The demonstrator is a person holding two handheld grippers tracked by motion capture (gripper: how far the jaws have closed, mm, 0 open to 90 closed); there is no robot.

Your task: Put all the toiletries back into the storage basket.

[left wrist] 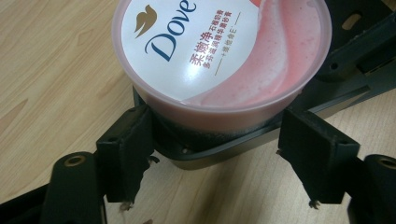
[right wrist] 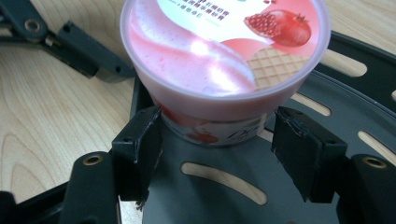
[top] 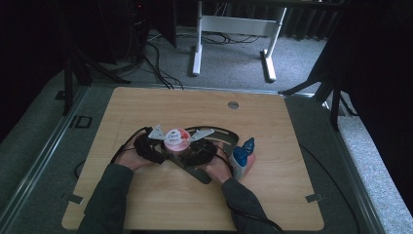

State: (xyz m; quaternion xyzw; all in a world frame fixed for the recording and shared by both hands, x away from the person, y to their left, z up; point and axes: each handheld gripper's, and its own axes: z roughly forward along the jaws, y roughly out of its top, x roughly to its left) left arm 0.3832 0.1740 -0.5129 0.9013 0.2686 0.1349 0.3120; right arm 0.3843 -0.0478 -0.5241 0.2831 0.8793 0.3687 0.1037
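Between both grippers' jaws sits the Dove tub (left wrist: 219,56), upright on a dark slotted tray (right wrist: 322,116). Left gripper (left wrist: 217,144) and right gripper (right wrist: 217,140) bracket it from opposite sides, jaws spread, probably for a shared, steadier two-handed lift.

tub (top: 176,138) on slotted plate (top: 197,170) | between both grippers | bottle (top: 242,157) right of plate

Round pink Dove tub (top: 176,139), lid on, upright on a dark slotted plate (top: 195,168) mid-table; body print apparently pomegranate.
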